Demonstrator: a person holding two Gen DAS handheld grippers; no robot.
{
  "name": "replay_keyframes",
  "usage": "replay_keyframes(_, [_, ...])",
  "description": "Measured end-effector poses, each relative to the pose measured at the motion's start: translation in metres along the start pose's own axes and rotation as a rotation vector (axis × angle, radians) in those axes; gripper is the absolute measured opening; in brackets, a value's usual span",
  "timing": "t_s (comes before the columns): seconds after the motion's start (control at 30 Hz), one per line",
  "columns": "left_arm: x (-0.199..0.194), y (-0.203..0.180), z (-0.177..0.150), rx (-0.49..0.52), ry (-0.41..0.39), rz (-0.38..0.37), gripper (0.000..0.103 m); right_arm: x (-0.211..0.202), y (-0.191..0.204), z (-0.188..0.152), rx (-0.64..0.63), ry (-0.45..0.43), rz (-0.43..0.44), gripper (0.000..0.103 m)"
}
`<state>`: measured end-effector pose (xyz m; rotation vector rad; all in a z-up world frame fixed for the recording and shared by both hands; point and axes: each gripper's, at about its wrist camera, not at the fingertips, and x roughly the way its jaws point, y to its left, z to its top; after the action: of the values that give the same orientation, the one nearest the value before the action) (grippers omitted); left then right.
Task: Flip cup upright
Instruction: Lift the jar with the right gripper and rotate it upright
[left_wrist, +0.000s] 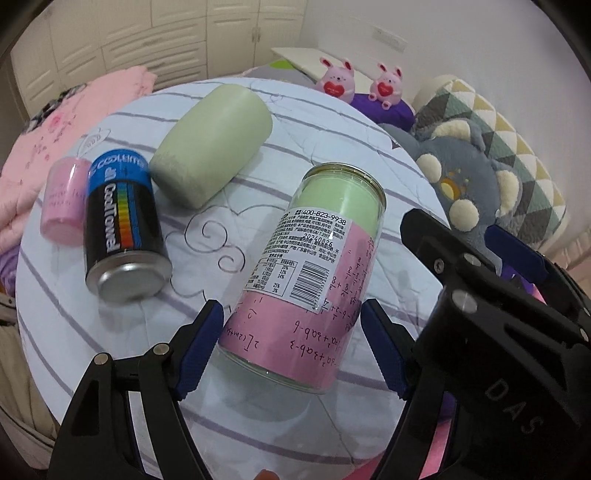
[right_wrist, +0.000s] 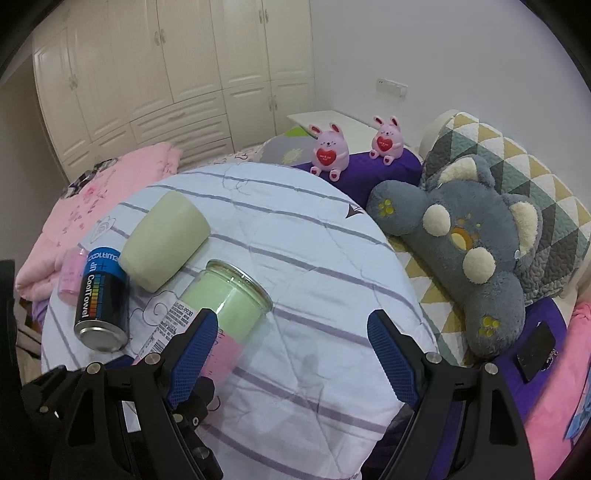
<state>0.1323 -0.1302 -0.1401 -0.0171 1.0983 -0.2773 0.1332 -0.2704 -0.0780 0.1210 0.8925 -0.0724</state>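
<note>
left gripper (left_wrist: 291, 343) stood with its blue pads apart, one on each side of the clear glass cup with a pink paper sleeve and white printed label (left_wrist: 310, 273); whether the pads touched the glass could not be told, no clamp evident. right gripper (right_wrist: 291, 354) also spread wide, holding nothing, over bare striped cloth near the table's near edge.

cup lay on its side on the round table under a white quilted cloth with purple stripes (left_wrist: 332, 122), near the near edge, one end toward the left gripper, the other toward the table centre. which end was the mouth was not certain; the far end showed a glass rim around a pale green interior.

judgement: step in hand was the grasp before the flip. best to close squarely across the sleeve at mid-body, not on the slick glass end, then rotate about the end that must land down and set it flat on the soft cloth, which may let it tip.

neighbours at the left edge: black and blue cooltowel can (left_wrist: 123, 236), small pink cylinder (left_wrist: 62, 199), pale green tumbler on its side (left_wrist: 212, 144); all apart from the cup.

hidden: cup's near base was partly behind the left pad in the right view; pink cylinder's markings unreadable.
</note>
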Motion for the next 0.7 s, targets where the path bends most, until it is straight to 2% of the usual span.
replay_keyframes(0.1, [0.003, 0.001, -0.001, -0.002, 0.026, -0.010, 0.084, 0.003, -0.001, -0.001, 0.013, 0.025, 0.024, 0.085])
replay_keyframes(0.17, [0.002, 0.004, -0.001, -0.008, 0.037, -0.028, 0.093, 0.006, 0.000, -0.002, 0.025, 0.048, 0.035, 0.085])
replay_keyframes(0.4, [-0.019, 0.018, -0.003, 0.030, 0.027, -0.055, 0.097, 0.004, 0.004, -0.001, 0.104, 0.068, 0.116, 0.085])
replay_keyframes(0.5, [-0.033, 0.024, -0.002, 0.079, -0.008, -0.002, 0.098, 0.010, 0.006, 0.001, 0.151, 0.092, 0.136, 0.085])
replay_keyframes(0.67, [-0.050, 0.031, 0.006, 0.226, -0.103, 0.210, 0.098, 0.024, 0.007, 0.000, 0.213, 0.142, 0.156, 0.085])
replay_keyframes(0.7, [-0.051, 0.033, 0.008, 0.243, -0.118, 0.234, 0.099, 0.027, 0.006, -0.001, 0.226, 0.154, 0.168, 0.085])
